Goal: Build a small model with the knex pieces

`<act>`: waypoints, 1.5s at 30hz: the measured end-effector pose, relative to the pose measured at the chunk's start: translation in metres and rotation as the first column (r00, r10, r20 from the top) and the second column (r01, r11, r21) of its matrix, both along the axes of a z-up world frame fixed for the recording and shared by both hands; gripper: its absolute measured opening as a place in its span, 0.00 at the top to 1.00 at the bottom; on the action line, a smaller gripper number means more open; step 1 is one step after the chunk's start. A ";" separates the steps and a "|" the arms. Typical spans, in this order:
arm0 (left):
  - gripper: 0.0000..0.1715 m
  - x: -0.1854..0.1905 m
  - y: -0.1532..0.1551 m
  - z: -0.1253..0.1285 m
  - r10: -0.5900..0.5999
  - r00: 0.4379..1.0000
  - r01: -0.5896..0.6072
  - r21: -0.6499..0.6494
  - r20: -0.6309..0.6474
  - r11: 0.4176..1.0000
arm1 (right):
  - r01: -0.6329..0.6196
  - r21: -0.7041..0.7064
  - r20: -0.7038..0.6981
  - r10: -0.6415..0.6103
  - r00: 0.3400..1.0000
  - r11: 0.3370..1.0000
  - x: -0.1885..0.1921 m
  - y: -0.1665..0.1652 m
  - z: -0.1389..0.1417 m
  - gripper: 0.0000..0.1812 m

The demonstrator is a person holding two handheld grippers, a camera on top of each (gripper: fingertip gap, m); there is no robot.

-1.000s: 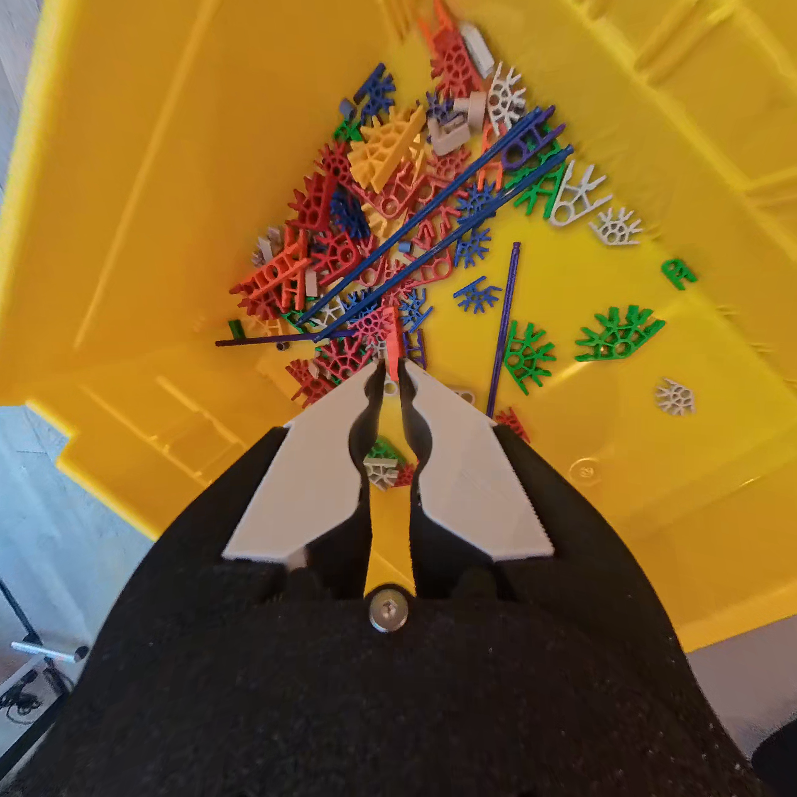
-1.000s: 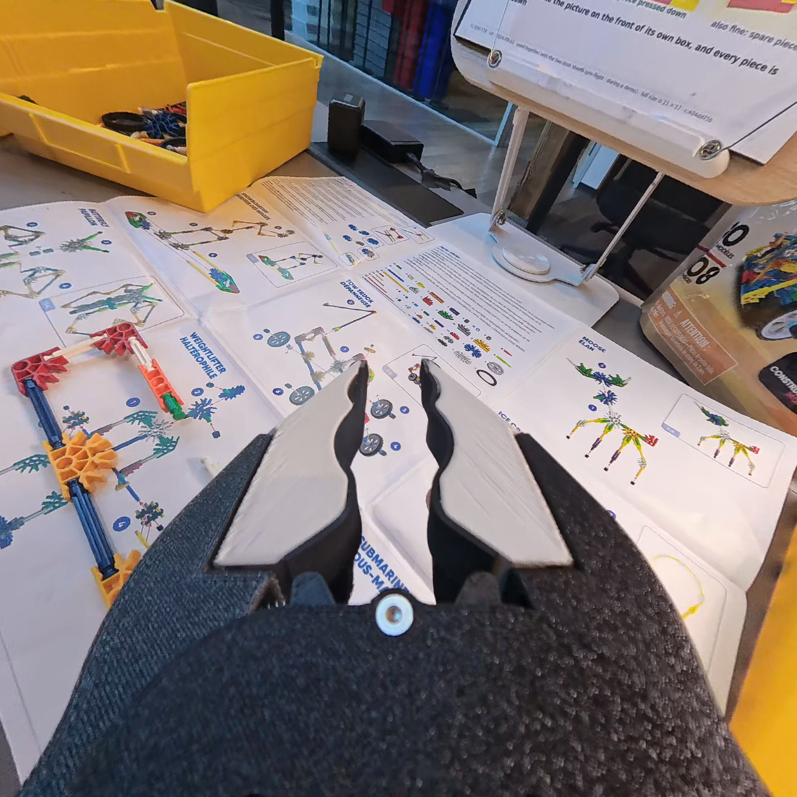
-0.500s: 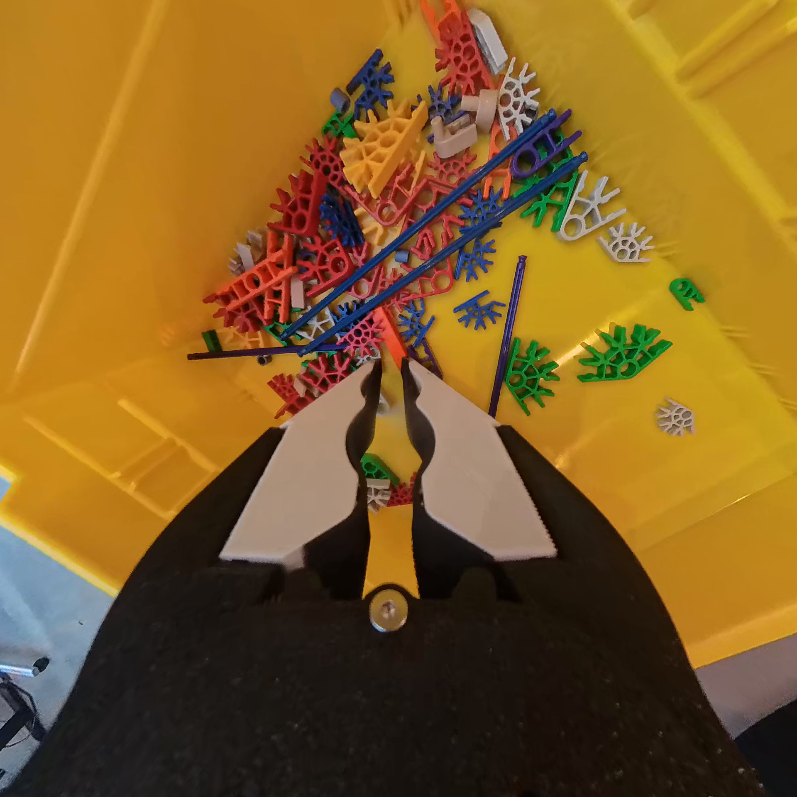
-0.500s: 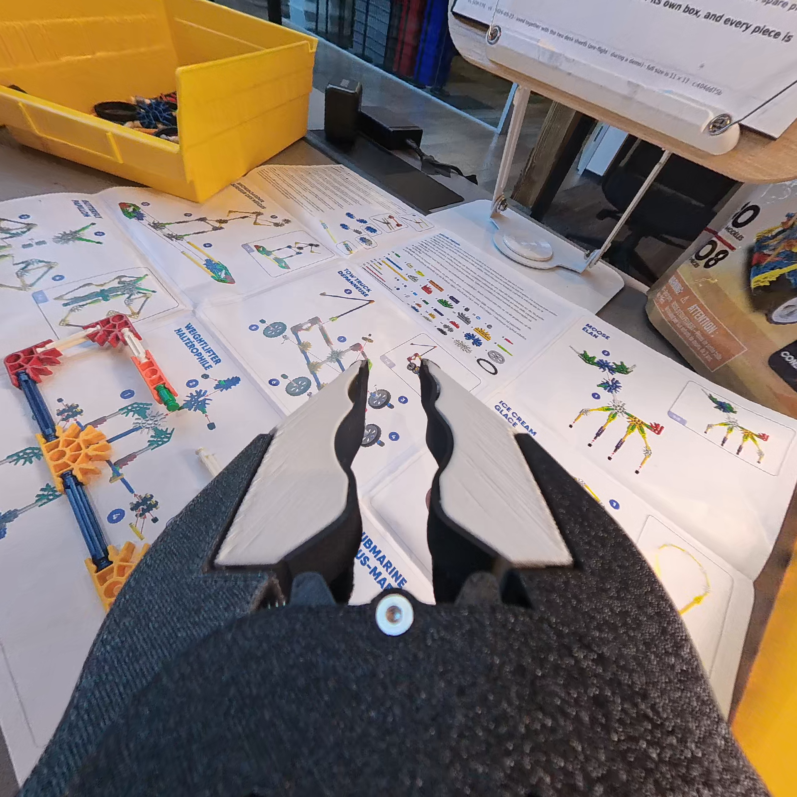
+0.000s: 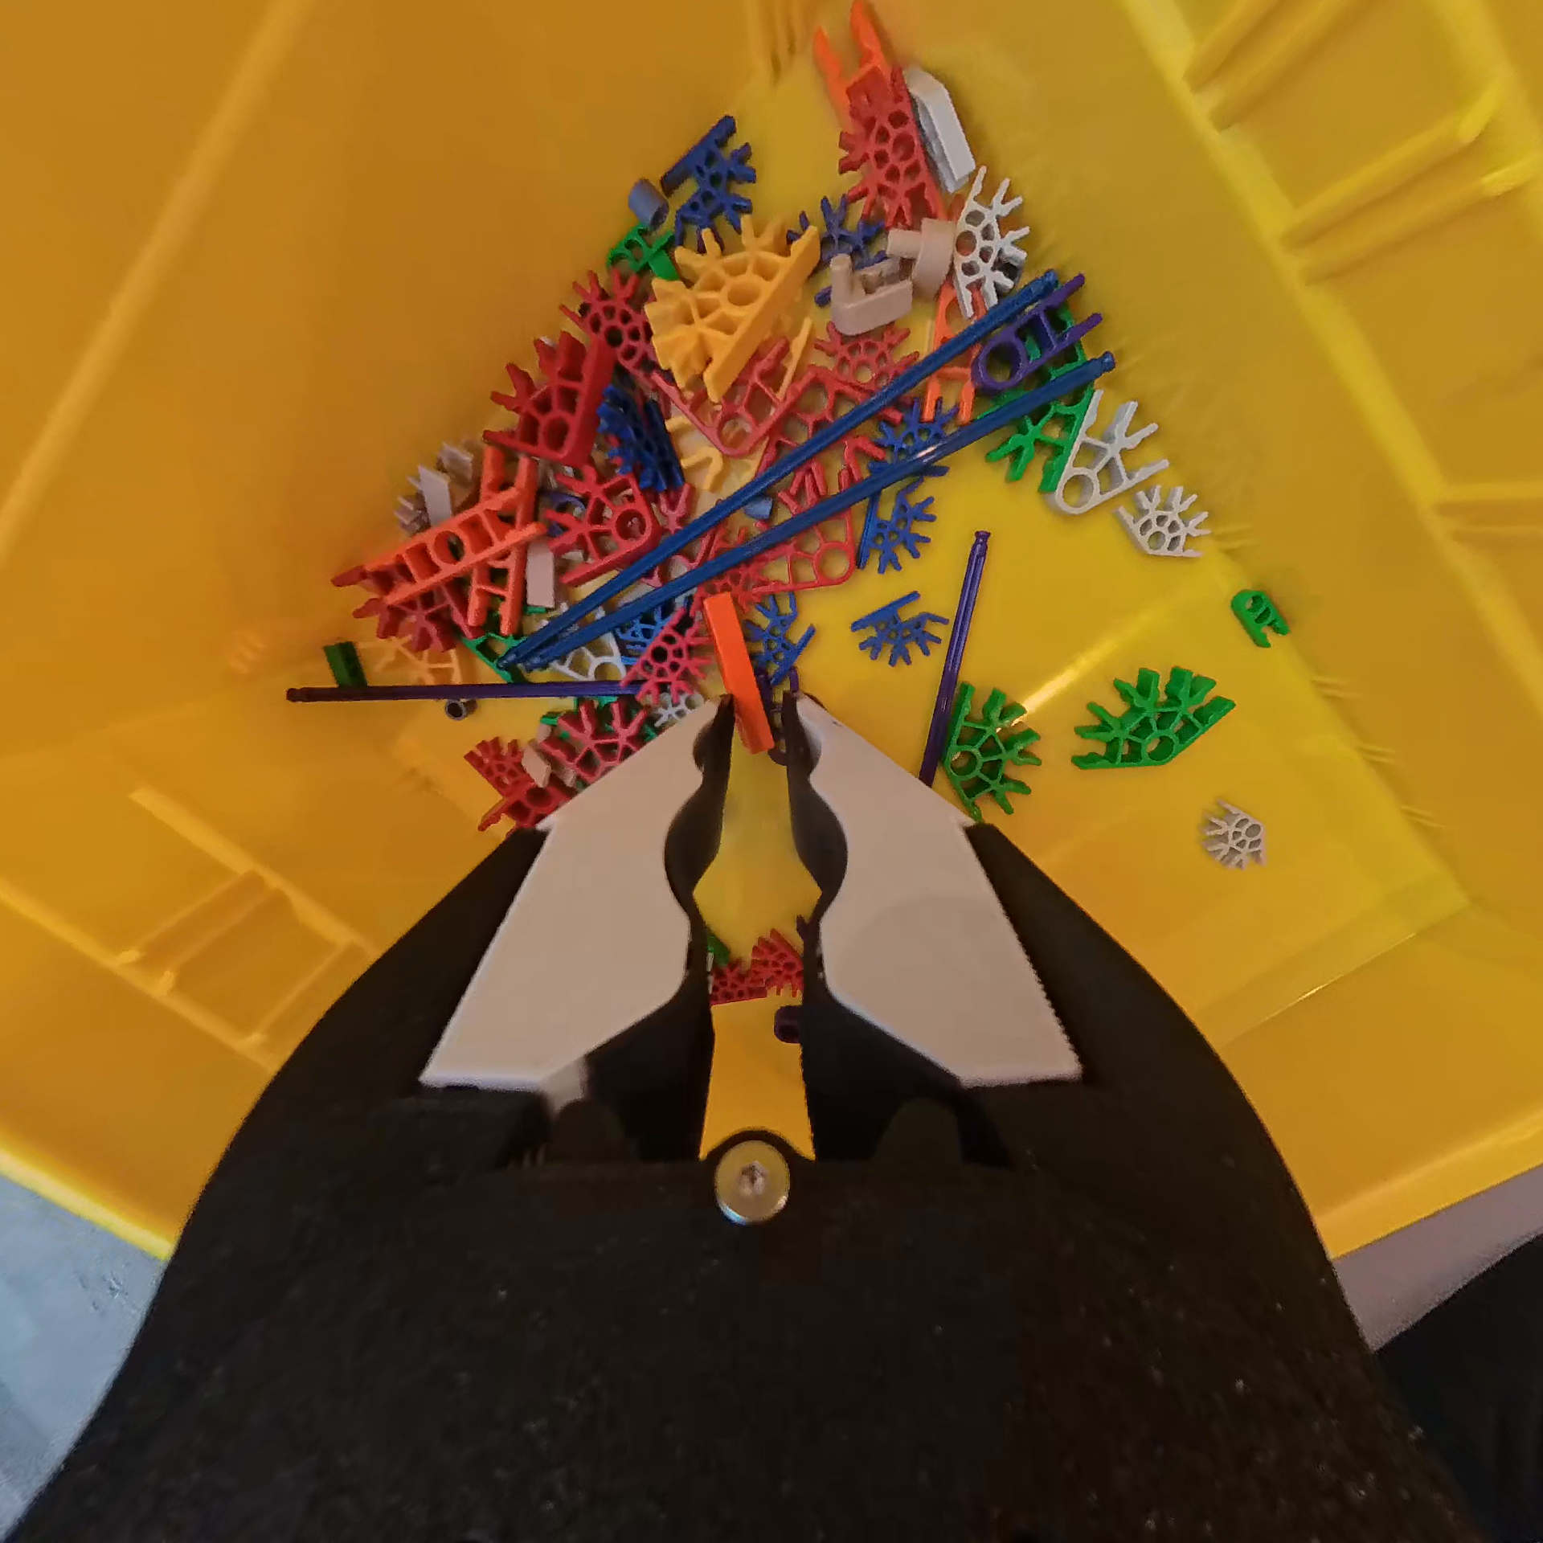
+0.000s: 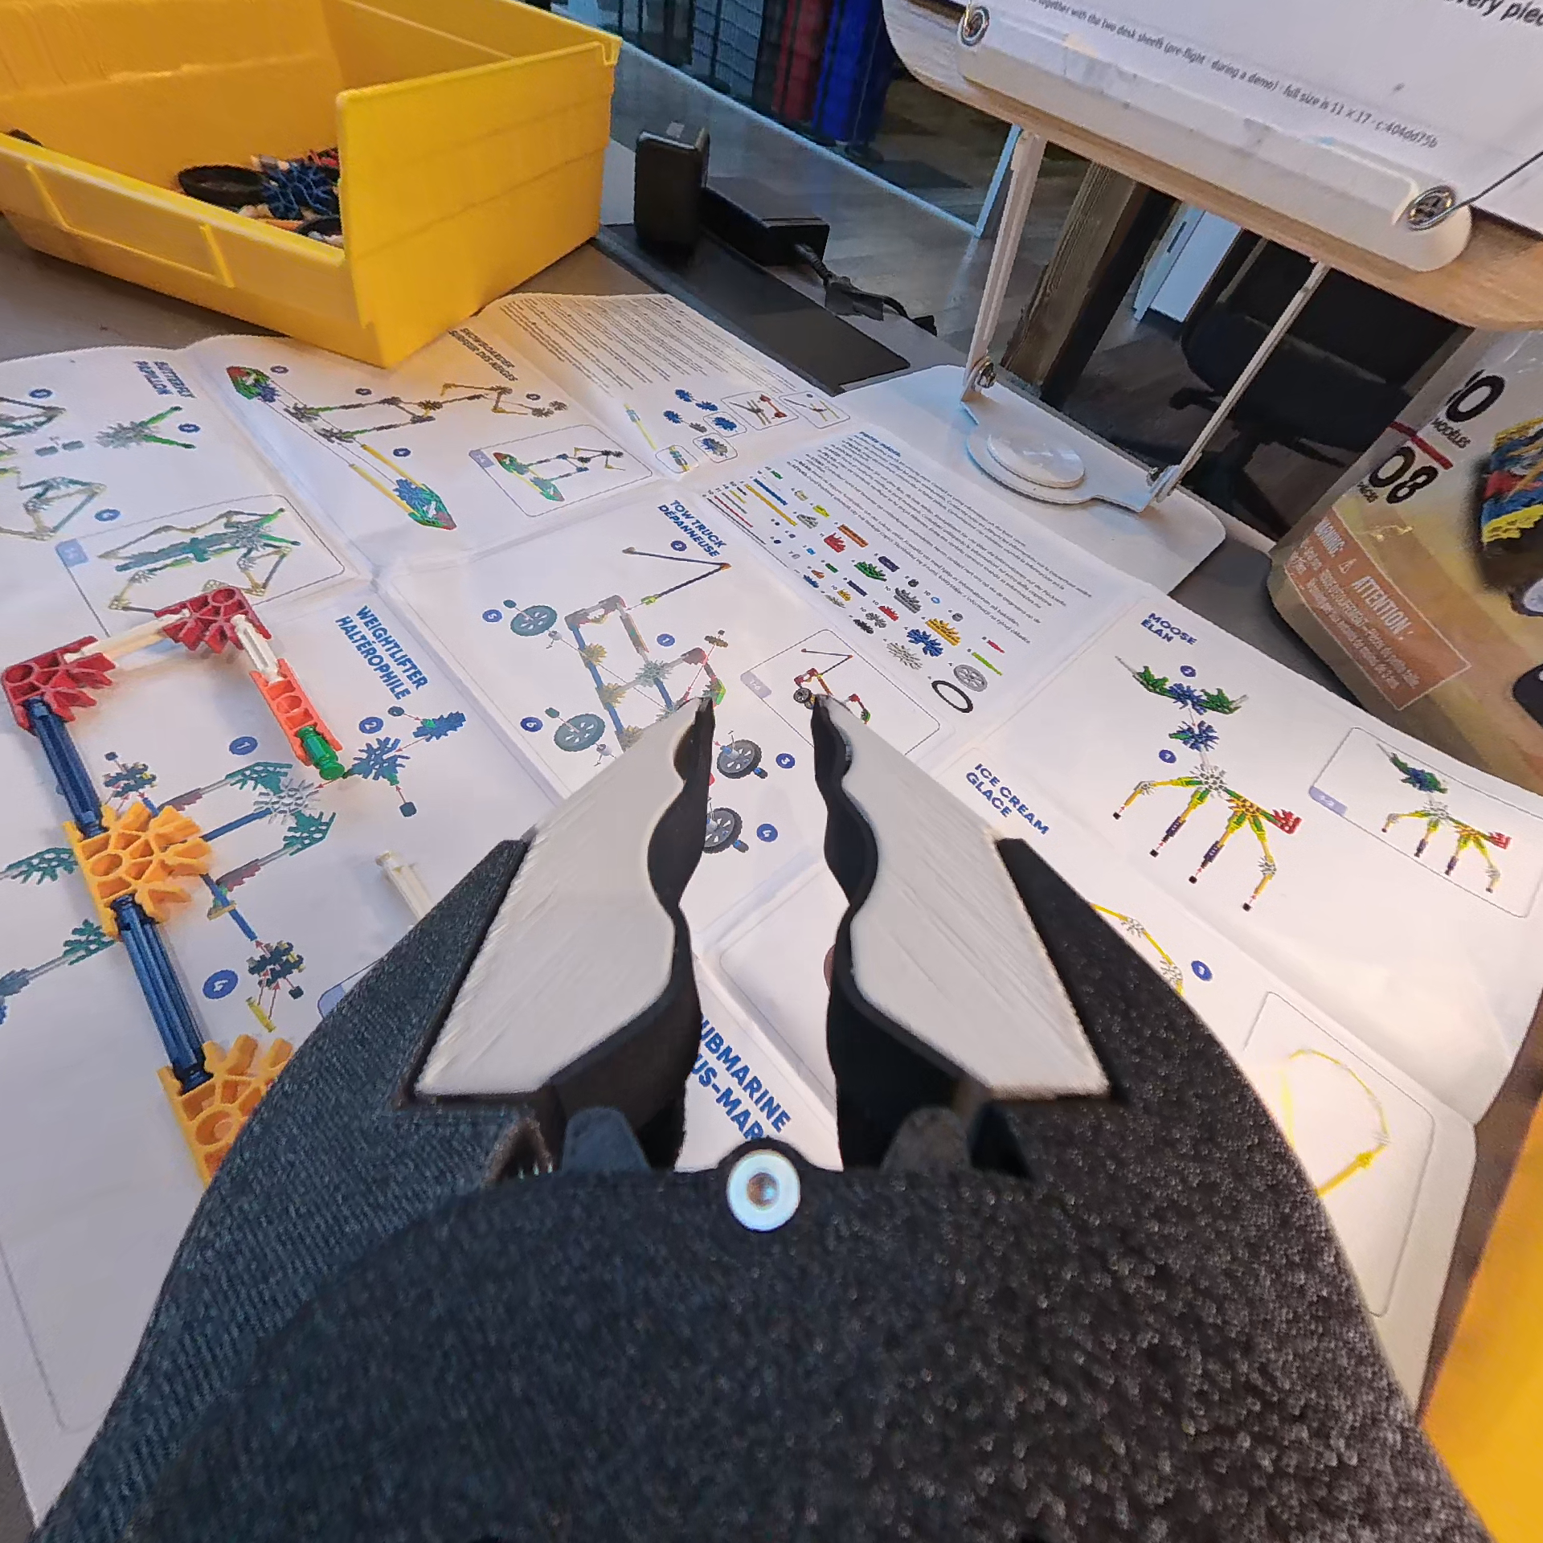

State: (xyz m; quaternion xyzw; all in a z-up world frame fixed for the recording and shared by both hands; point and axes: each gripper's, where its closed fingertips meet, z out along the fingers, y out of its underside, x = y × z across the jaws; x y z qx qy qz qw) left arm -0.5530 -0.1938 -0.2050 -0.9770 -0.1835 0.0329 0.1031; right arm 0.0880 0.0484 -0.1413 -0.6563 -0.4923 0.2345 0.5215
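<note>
My left gripper [image 5: 756,710] reaches down into a yellow bin [image 5: 250,334]. Its jaws are a narrow gap apart, with the tips on either side of the near end of a small orange piece [image 5: 735,660]. The piece lies at the near edge of a heap of red, blue, yellow, green and grey connectors and long blue rods [image 5: 801,467]. My right gripper [image 6: 761,710] is open and empty, hovering over a large unfolded instruction sheet [image 6: 960,751]. A partly built model [image 6: 134,860] of red, orange and yellow connectors on blue rods lies on the sheet to its left.
Loose green connectors [image 5: 1144,718] and a purple rod [image 5: 952,660] lie right of my left gripper. In the right wrist view, a second yellow bin [image 6: 467,192] stands at the back left. A white stand [image 6: 1035,467], a product box [image 6: 1419,568] and a short white rod [image 6: 401,885] are nearby. The tips of one gripper are about 70 centimeters away from the tips of the other. The right tips stand about 15 centimeters off the partly built model [image 6: 134,860].
My left gripper has gone deeper into the bin and its jaws have parted slightly around the orange piece. My right gripper has drifted a little over the sheet, still open.
</note>
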 end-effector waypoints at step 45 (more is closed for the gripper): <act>0.98 0.586 0.058 0.058 -0.896 -0.118 0.717 0.661 0.428 0.221 | -0.647 0.311 0.273 0.587 0.762 0.696 -0.056 -0.170 0.007 0.82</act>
